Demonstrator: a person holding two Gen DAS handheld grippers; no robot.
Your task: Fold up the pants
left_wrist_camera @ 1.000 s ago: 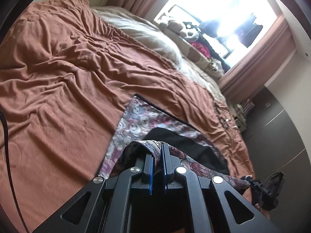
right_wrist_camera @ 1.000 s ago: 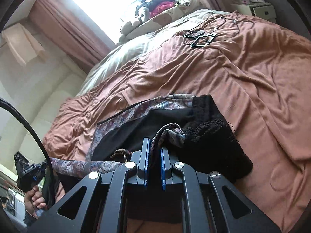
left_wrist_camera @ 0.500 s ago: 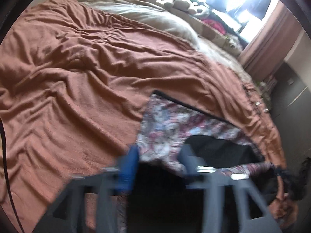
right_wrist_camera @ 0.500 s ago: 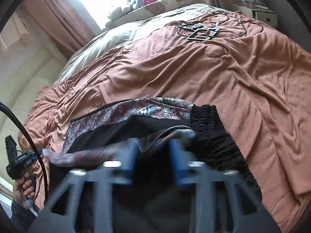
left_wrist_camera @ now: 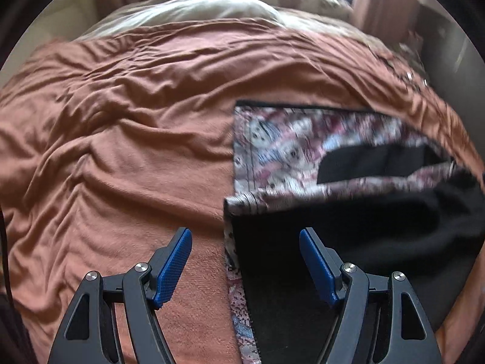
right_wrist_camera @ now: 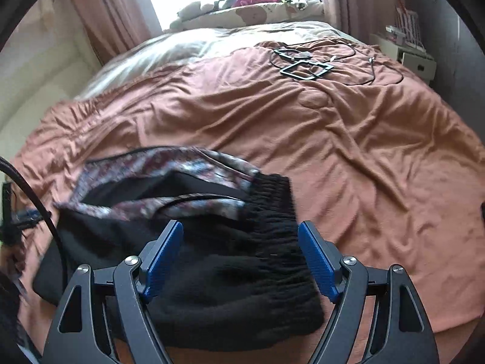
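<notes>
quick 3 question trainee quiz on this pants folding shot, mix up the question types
1. True or false: the left gripper is clamped on the pants.
2. The pants lie on: A) a wooden table B) a rust-brown blanket C) a white towel
3. Which black part of the pants lies between the open fingers of the right gripper?

Key: 1 false, its jaws have just opened and grip nothing. 2 B. 3 the gathered waistband.

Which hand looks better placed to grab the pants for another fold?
Probably the right: its open tool hangs over the pants near the waistband. The left tool straddles only their edge.
</notes>
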